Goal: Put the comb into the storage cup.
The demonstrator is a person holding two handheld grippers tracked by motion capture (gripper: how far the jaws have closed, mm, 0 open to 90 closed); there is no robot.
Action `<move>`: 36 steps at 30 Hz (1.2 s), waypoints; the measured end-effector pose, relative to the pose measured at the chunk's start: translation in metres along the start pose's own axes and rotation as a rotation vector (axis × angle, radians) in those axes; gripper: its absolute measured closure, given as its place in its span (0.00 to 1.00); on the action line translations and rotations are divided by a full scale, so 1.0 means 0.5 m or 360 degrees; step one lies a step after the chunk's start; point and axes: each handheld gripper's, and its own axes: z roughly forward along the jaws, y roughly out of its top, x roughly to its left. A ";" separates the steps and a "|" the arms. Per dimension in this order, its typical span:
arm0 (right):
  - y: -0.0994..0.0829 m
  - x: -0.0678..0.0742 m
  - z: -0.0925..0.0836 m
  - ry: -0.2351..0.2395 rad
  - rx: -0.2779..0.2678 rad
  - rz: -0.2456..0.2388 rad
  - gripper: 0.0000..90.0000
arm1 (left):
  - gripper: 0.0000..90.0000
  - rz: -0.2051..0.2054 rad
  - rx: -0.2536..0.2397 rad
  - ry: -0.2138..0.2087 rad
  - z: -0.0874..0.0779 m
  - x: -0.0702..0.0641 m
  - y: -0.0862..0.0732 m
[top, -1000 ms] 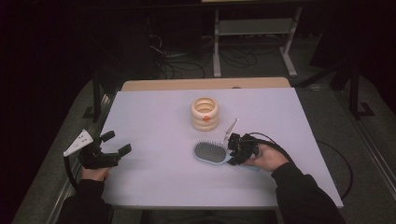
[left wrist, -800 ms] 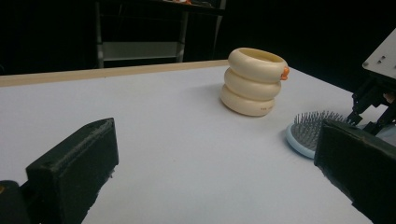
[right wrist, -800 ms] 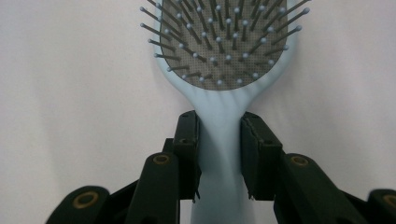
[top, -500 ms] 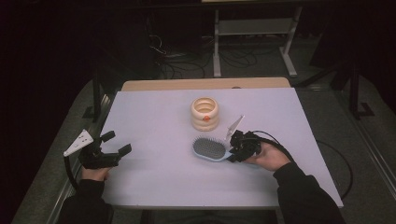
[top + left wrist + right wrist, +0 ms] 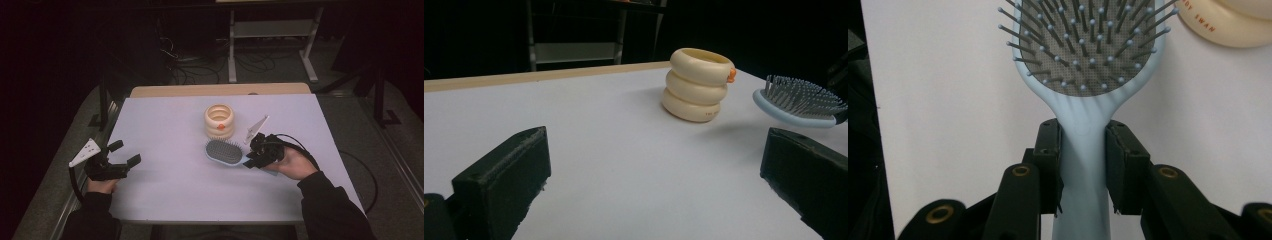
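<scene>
Between right hand-held gripper (image 5: pixel 1083 165) jaws, hairbrush (image 5: pixel 1088 60) handle.

Lit tabletop (image 5: pixel 170 125) — dark, murky surroundings

High view overhead; both tongs views close, share hairbrush (image 5: pixel 800 102).

pale blue hairbrush clamped by its handle

the hairbrush (image 5: pixel 1083 60) is a pale blue paddle brush with a grey bristle pad and ball-tipped pins, bristles facing up. its narrow handle sits between the two pads of the right gripper (image 5: pixel 1083 170), which press on it from both sides just below the neck. the head reaches out ahead of that gripper, roughly level and clear of the tabletop (image 5: pixel 165 130), casting a shadow beneath.
</scene>
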 end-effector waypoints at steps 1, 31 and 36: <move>0.002 0.001 -0.002 -0.0006 -0.0001 -0.0005 0.76 | 0.00 -0.0001 0.0000 0.0001 0.000 0.000 0.000; 0.112 0.002 -0.107 -0.0091 -0.0149 -0.0085 0.76 | 0.00 -0.0022 -0.0031 -0.0003 0.005 -0.005 0.044; 0.129 0.002 -0.118 -0.0105 -0.0158 -0.0094 0.76 | 0.00 -0.0007 -0.0009 -0.0028 0.018 -0.017 0.065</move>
